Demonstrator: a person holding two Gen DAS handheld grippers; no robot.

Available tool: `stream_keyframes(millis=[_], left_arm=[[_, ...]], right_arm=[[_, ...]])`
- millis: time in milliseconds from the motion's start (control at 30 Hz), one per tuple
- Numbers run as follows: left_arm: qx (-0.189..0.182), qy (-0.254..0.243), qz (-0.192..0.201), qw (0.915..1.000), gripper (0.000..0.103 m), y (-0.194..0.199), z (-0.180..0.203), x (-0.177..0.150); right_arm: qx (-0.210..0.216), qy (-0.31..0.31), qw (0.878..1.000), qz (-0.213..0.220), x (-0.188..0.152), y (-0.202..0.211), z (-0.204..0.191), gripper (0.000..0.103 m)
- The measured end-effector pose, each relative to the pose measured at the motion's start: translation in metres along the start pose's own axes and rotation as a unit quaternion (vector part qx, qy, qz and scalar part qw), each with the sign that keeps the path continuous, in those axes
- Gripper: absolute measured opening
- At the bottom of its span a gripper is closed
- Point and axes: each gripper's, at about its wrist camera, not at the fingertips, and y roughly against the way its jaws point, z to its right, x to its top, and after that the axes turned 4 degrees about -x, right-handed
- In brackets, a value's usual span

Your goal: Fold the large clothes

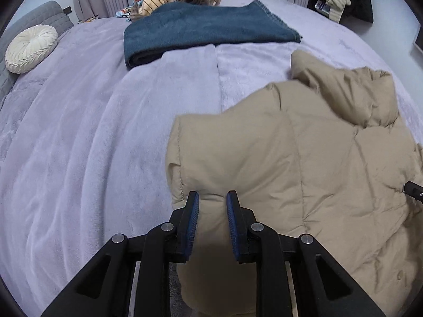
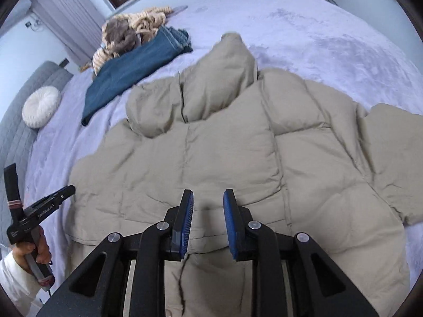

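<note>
- Left gripper [image 1: 212, 198] – jaws apart over the beige puffer jacket [image 1: 304, 163] hem.
- Right gripper [image 2: 208, 196] – likewise parted, above the hem.
- Bare lilac bedspread [image 1: 92, 132] lies leftward.

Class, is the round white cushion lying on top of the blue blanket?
No: the round white cushion rests against the grey headboard, apart from the blue blanket.

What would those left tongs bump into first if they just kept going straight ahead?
Most likely the beige puffer jacket: the open left tongs already frame its near edge, so the padded fabric comes first. Depth is hard to judge here.
</note>
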Motion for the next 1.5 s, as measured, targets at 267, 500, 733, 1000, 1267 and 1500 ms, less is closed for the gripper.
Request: stream_keyframes(millis=[267,500,733,1000,1267,1500], left_arm=[[0.033,-0.003,-0.011,0.9994,0.024,-0.004,0.009,0.003],[-0.001,0.0,0.0,1.0,0.024,0.043,0.05,0.006],[-0.037,-0.014,0.005,0.9992,0.103,0.068,0.135,-0.002],[-0.076,-0.025,-0.016,0.9966,0.103,0.067,0.226,-0.005],[-0.087,-0.045,-0.05,0.9939,0.103,0.053,0.285,-0.009],[-0.081,-0.05,-0.06,0.9937,0.103,0.046,0.315,-0.008]], right_arm=[[0.0,-0.063,0.998,-0.03,-0.014,-0.006,0.052,0.013],[0.062,-0.138,0.988,-0.028,-0.029,0.041,0.106,0.056],[0.074,-0.19,0.978,-0.033,-0.046,0.067,0.162,0.067],[0.043,-0.251,0.967,-0.016,-0.056,0.097,0.256,0.082],[0.034,-0.359,0.932,0.03,-0.067,0.115,0.361,0.103],[0.082,-0.447,0.888,0.074,-0.066,0.116,0.425,0.103]])
